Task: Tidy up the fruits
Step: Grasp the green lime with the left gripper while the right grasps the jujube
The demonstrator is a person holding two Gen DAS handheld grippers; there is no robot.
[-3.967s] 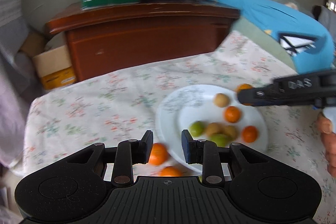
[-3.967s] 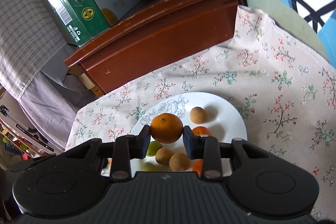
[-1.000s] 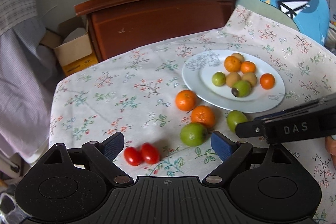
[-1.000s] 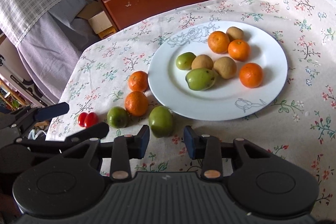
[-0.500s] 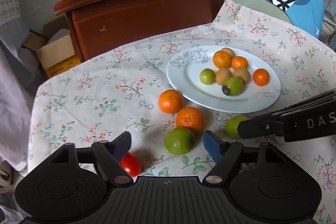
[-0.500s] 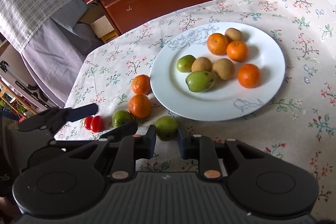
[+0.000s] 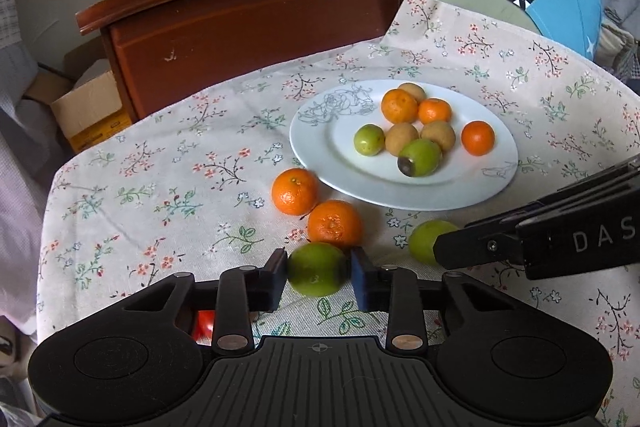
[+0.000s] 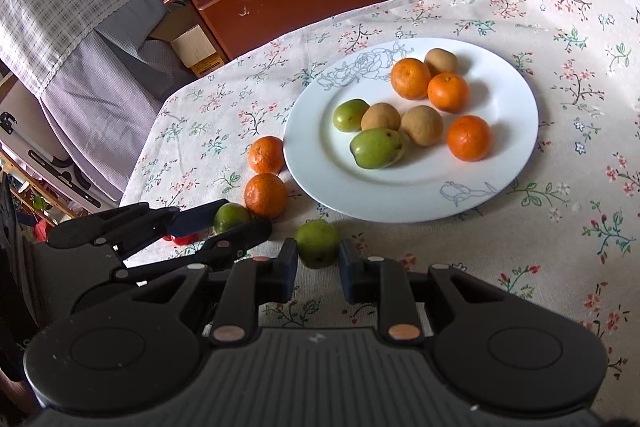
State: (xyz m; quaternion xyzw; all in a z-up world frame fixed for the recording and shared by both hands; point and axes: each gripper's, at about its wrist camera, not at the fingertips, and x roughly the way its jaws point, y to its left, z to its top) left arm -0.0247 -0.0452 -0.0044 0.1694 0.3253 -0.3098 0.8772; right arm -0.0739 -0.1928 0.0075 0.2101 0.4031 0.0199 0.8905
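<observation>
Left wrist view: my left tool point(image 7: 319, 273) is closing around a green fruit point(image 7: 317, 269) on the tabletop, pads at its sides. Eight fruits already sit on the white plate point(image 7: 472, 187); two oranges point(image 7: 295, 191) wait beside it.

Right wrist view: my right tool point(image 8: 318, 263) is clamped narrow on the other green fruit point(image 8: 317, 243), just short of the plate's rim. Red tomatoes point(image 8: 182, 239) remain too.

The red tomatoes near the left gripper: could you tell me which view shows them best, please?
Neither shows them well. The right wrist view is slightly better: the red tomatoes peek out between the left gripper's fingers. The left wrist view shows only a sliver.
</observation>
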